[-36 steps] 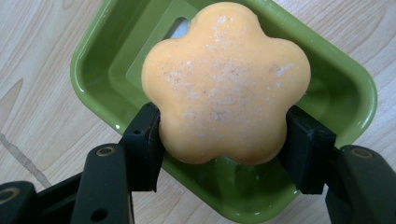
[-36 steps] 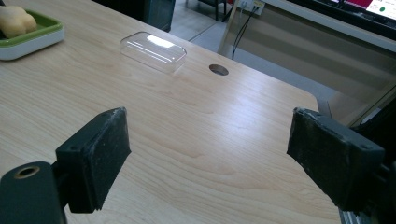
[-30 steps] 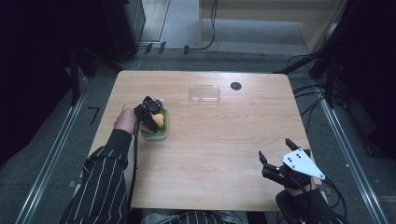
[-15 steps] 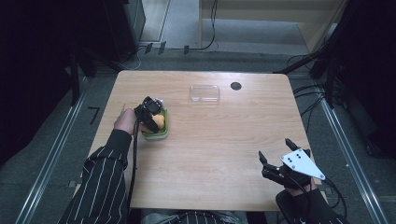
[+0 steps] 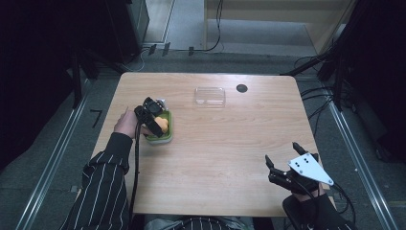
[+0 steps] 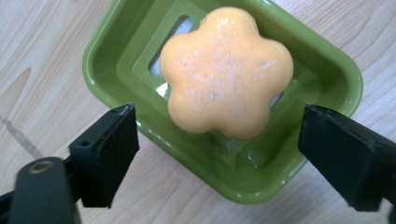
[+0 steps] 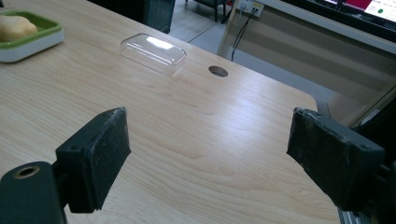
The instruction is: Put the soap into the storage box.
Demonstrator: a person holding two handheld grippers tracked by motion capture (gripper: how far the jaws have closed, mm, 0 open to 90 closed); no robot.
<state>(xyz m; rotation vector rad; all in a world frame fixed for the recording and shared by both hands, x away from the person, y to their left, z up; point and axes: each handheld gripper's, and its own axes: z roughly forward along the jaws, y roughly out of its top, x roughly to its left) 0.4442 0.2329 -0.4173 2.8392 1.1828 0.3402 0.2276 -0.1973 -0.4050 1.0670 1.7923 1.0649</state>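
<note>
Left tongs [image 6: 219, 140]: jaws wide apart, straddling the green plastic soap dish [image 6: 116, 60], gripping nothing.
Orange flower-shaped soap [image 6: 226, 70]: in the dish, between the jaws.
Right tongs [image 7: 208, 154]: wide, empty, above the wooden bench [image 7: 196, 135], well apart from the dish.
Clear plastic lid [image 5: 209, 96]: beyond the dish.

A clear plastic lid [image 5: 209, 96] lies on the wooden table [image 5: 230, 158] near its far edge, just beside a round cable hole [image 5: 242, 88].
</note>
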